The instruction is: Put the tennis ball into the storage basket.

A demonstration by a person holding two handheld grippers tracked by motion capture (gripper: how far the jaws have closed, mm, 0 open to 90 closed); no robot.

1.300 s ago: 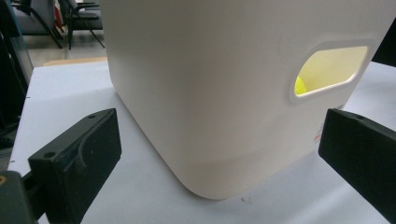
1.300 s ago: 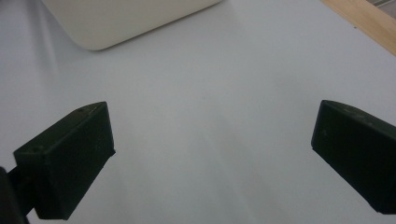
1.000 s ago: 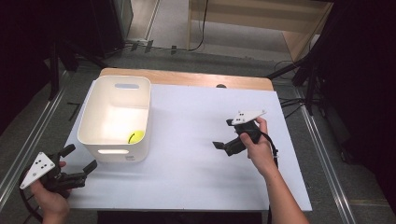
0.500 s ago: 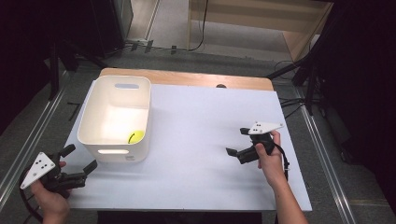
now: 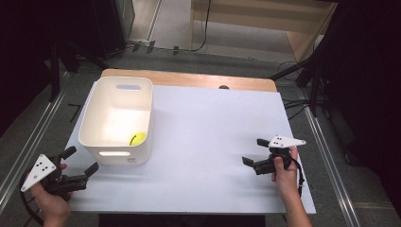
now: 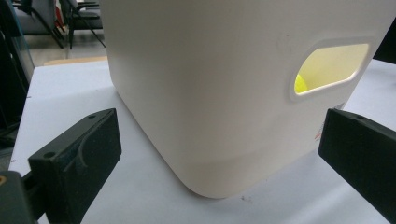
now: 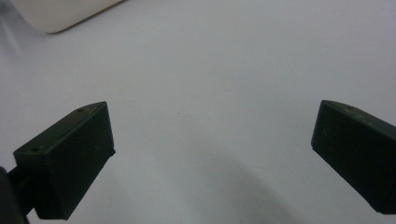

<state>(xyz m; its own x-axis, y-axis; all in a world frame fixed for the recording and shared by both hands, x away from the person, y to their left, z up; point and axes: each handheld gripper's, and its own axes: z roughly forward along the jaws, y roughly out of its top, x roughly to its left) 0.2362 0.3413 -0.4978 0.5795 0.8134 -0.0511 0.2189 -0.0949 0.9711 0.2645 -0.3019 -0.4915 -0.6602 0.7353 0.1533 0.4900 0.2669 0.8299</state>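
Both jaws spread wide and empty, the left gripper [image 5: 81, 161] faces the white bin [image 5: 116, 156] holding a yellow ball [image 5: 137, 138], the right gripper [image 5: 253, 151] over bare table [image 5: 208, 137].

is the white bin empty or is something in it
Not empty: a small yellow-green thing lies on the bin floor near its front right corner; the left gripper view shows yellow through the handle slot.

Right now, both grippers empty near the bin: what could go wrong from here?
1. The left gripper, jaws open, sits close to the white bin; a push forward could shove it across the table.
2. The yellow object lies deep against the bin's wall, so reaching it may mean bumping the rim.
3. The right gripper hangs low over the table and could scrape it.
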